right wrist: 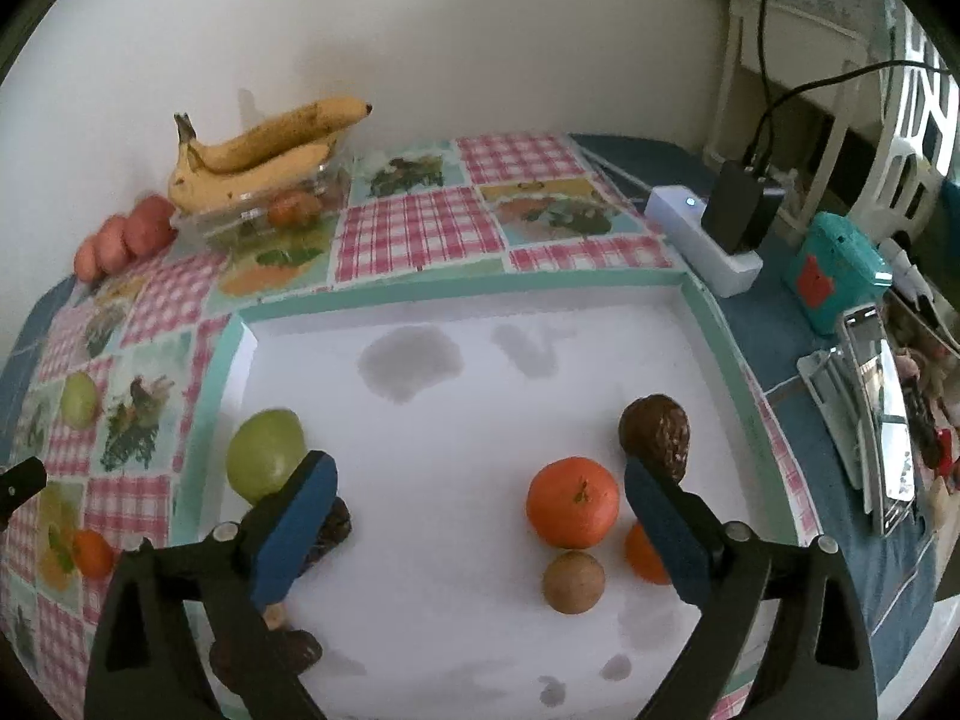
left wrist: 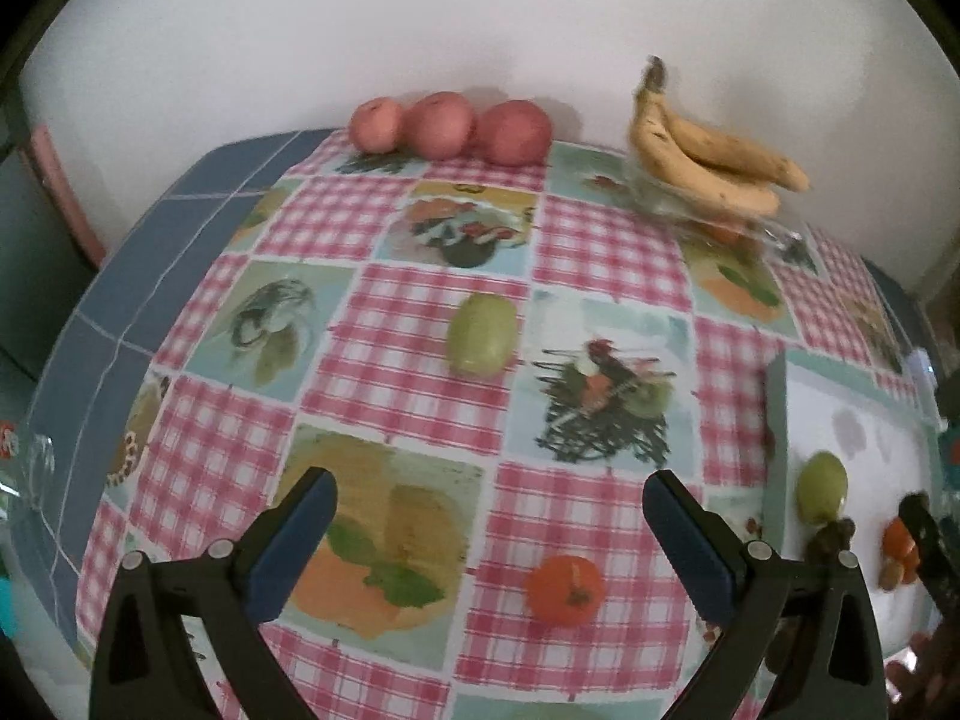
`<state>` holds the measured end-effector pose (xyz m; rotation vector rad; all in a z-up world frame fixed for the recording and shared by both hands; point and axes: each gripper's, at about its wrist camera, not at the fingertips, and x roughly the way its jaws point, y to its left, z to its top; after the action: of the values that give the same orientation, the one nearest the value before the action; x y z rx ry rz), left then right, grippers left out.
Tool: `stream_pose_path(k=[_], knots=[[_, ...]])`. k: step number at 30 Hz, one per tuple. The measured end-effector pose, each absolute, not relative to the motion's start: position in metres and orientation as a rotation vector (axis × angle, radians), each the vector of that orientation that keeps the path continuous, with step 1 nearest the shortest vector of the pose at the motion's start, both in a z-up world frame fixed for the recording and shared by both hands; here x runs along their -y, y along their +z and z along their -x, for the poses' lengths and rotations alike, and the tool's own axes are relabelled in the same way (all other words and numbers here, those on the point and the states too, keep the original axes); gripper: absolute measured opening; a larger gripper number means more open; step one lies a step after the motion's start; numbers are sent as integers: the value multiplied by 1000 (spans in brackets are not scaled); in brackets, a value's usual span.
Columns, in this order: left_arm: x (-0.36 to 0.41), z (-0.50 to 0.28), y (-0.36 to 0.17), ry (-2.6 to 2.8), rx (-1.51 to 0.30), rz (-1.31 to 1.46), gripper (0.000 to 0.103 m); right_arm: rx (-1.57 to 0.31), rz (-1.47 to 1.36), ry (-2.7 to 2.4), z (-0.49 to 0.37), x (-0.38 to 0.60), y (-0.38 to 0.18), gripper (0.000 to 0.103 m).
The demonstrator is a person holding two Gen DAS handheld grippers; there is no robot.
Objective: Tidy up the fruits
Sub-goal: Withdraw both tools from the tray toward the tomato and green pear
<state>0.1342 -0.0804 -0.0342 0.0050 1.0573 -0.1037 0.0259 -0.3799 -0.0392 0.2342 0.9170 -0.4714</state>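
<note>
Fruit-sorting under way on a checkered counter (left wrist: 420, 324): both tongs hang spread and empty, right tongs (right wrist: 480, 516) over the white tray (right wrist: 708, 312) holding a bright tangerine (right wrist: 573, 501); left tongs (left wrist: 489, 525) just above a loose tangerine (left wrist: 565, 589), probably the next pick, needing descent and closure.

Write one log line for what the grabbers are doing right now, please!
left gripper: open, empty, over tablecloth | right gripper: open, empty, over white tray | loose: orange, green fruit
</note>
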Motion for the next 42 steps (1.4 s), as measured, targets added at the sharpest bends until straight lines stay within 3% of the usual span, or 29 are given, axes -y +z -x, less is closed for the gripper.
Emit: stream_pose_path(k=[10, 22, 30, 42], knots=[[22, -158, -29, -74, -1081, -33, 103, -904, -350, -392, -32, 362, -39, 97], [-54, -171, -30, 44, -1109, 44, 103, -936, -239, -287, -59, 291, -32, 97], [-51, -173, -44, 7, -1167, -27, 103, -948, -160, -144, -76, 231, -29, 97], [-42, -179, -67, -12, -1233, -54, 103, -1085, 8, 9, -89, 161, -73, 97]])
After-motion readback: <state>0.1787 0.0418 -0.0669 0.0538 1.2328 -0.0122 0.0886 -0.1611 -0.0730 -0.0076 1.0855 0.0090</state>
